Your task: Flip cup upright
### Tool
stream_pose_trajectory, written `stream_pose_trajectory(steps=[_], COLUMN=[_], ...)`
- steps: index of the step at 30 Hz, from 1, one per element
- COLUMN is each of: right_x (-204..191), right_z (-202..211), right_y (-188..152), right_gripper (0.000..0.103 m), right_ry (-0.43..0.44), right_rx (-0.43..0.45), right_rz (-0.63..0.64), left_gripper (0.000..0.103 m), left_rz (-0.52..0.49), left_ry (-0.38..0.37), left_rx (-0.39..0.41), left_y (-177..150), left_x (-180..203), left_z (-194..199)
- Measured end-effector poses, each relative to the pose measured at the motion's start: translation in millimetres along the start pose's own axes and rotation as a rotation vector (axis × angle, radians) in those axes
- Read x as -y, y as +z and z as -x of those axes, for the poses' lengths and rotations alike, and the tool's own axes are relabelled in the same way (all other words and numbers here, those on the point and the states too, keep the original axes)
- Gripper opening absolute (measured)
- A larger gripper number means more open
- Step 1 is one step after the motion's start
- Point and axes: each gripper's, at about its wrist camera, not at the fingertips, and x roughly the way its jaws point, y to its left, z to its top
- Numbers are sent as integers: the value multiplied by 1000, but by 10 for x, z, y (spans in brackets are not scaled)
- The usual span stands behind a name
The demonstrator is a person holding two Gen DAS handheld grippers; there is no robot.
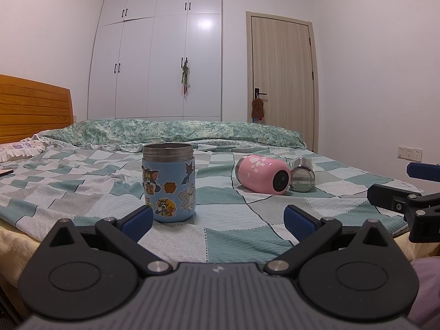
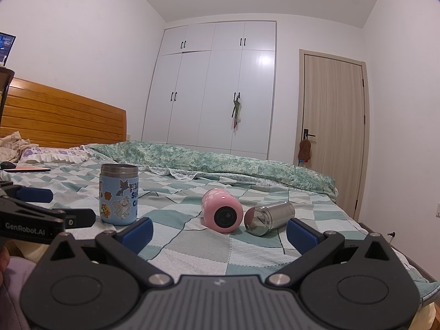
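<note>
A pink cup (image 1: pixel 262 174) (image 2: pixel 222 214) lies on its side on the checked bedspread, its base toward me. A small steel cup (image 1: pixel 302 174) (image 2: pixel 269 217) lies on its side right beside it. A blue cartoon-sticker cup (image 1: pixel 168 183) (image 2: pixel 118 194) stands upright to the left. My left gripper (image 1: pixel 218 221) is open and empty, low over the near bed edge, just in front of the blue cup. My right gripper (image 2: pixel 218 232) is open and empty, in front of the pink and steel cups. Each gripper shows at the edge of the other's view.
The bed (image 1: pixel 82 192) carries a rolled green quilt (image 1: pixel 178 132) along its far side and pillows (image 2: pixel 49 155) by the wooden headboard (image 1: pixel 33 104). A flat dark object (image 2: pixel 30 169) lies at the left. White wardrobe (image 1: pixel 156 55) and door (image 1: pixel 283 77) stand behind.
</note>
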Motion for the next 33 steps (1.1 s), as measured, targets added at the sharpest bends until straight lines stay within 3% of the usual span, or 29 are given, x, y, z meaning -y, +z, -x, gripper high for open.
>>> stream_pose_trajectory(steps=[33], right_x=[26], right_z=[3], right_y=[26], right_gripper=[103], right_ry=[10], right_rx=[-8], right_rz=[-23], left_gripper=[103], left_rz=[-9], left_ry=[-4], left_rx=[-21], left_y=[64], left_x=[68], left_z=[-22])
